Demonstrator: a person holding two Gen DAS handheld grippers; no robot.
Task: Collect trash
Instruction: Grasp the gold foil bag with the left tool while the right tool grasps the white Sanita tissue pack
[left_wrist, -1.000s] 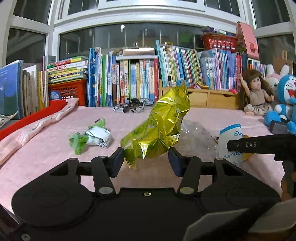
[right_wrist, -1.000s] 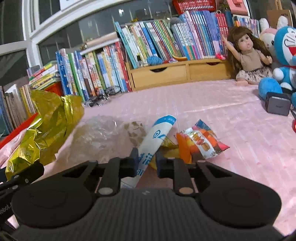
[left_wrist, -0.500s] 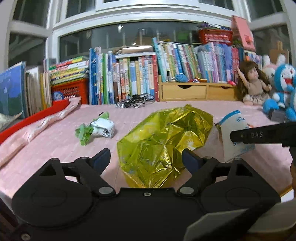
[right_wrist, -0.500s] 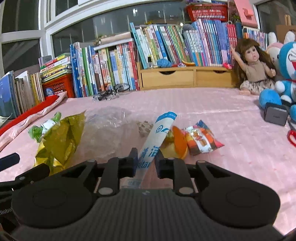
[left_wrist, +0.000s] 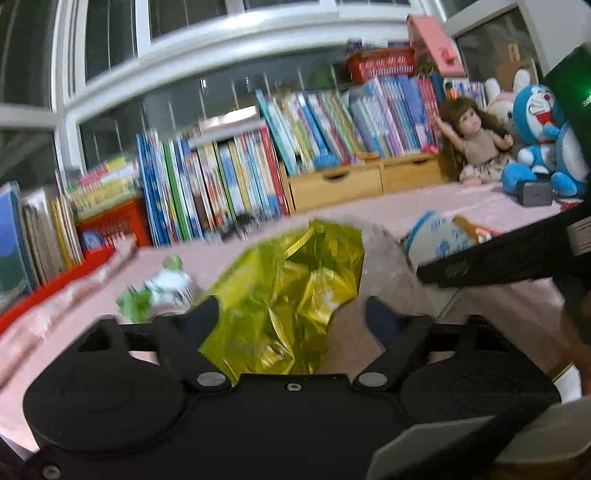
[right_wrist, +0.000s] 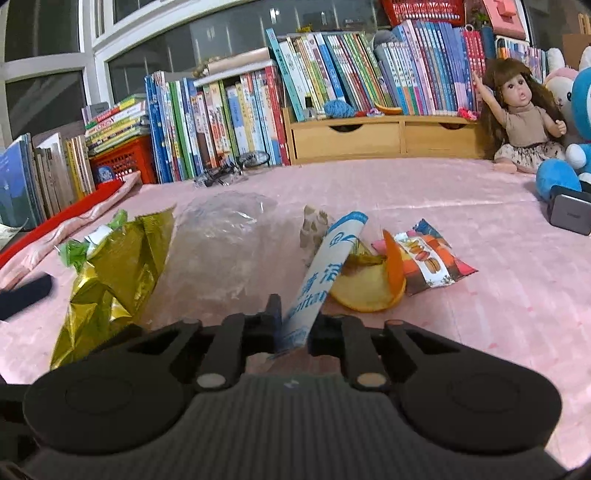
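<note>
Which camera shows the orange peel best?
The right wrist view: the orange peel lies sharp and unobstructed beside the white-and-blue packet. The blurred left wrist view shows only an orange sliver behind that packet.

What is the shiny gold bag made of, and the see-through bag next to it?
The gold bag looks like thin metallic foil film: mirror-shiny, with sharp creases that catch the light. The see-through bag looks like soft clear plastic: the pink cloth shows through it, and it has pale, wrinkly glints. Exactly what kind of film each is cannot be told.

Left wrist view is motion-blurred, right wrist view sharp; both evenly lit indoors, edges fisheye-bent.
</note>
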